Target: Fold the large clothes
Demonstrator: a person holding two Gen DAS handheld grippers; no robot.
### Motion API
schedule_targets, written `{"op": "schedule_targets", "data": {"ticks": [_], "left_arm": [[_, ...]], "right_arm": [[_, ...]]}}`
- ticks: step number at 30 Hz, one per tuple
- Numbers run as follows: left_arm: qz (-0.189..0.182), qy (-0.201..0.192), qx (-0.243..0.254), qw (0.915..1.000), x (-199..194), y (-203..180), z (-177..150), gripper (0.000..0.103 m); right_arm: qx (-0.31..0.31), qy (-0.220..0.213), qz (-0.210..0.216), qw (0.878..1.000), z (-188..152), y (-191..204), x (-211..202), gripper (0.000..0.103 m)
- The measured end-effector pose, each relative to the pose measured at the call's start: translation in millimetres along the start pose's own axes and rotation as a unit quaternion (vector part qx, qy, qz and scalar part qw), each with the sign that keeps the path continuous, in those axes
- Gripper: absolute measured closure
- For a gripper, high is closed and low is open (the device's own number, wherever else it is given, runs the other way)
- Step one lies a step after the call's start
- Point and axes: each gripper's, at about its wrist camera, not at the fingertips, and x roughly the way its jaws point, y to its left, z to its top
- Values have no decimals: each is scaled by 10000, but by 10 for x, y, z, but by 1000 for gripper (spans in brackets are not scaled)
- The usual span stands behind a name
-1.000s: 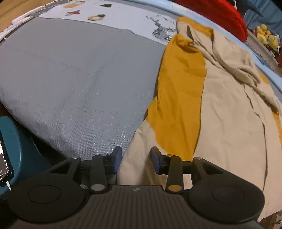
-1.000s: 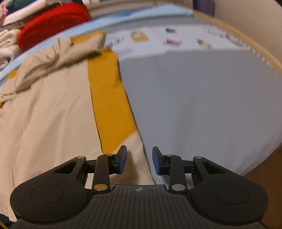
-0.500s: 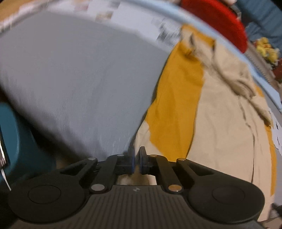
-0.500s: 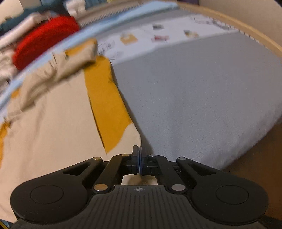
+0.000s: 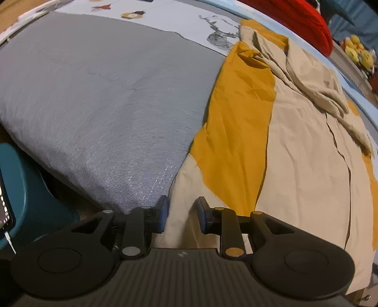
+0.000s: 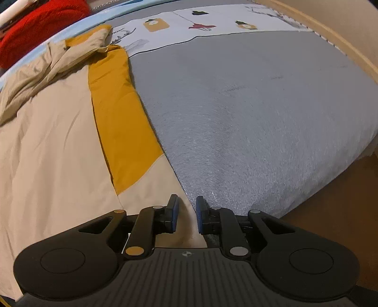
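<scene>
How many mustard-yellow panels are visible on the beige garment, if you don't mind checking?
2: a wide mustard panel along the beige garment beside the grey cover, and a narrow strip at the far edge; others may be hidden.

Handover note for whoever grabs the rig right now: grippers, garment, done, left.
Left gripper: open, holding nothing, fingers straddling the near beige corner of the garment.
Right gripper: open, empty, over the same near edge.
Beige and mustard garment: lies spread on the grey bed cover, mostly flat, its far end bunched up near the red cushion.
Done: garment laid out; no fold visible.
Left: grip the near edge, make every fold.
</scene>
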Motion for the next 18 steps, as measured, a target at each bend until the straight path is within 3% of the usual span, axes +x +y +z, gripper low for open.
{"op": "schedule_targets", "data": {"ticks": [1,2,3,5,8,13,18], "left_arm": [[-52,-26,43,10000,-21,-14,-18,100],[-62,-110,106,9999,-52,-35,-24,101],[-58,-201,190,9996,-88,-61,-27,101],[-102,-289,256,9992,-127,-89,-34,101],[-76,-95,111,9999,-60,-51,-27,98],[11,61,145,9999,8,-60,-36,92],[47,56,173,9998,10,-79,-47,92]], "right_arm": [[-20,-2,-4,10000,3,6,0,88],[-36,-22,28,10000,3,7,-12,99],[-33,-43,78,10000,4,11,-30,103],[-34,-152,105,9998,11,24,-81,103],[53,-163,106,9998,10,4,-101,103],[268,3,120,9996,-4,-20,-30,85],[142,-7,142,9998,-5,35,-12,75]]}}
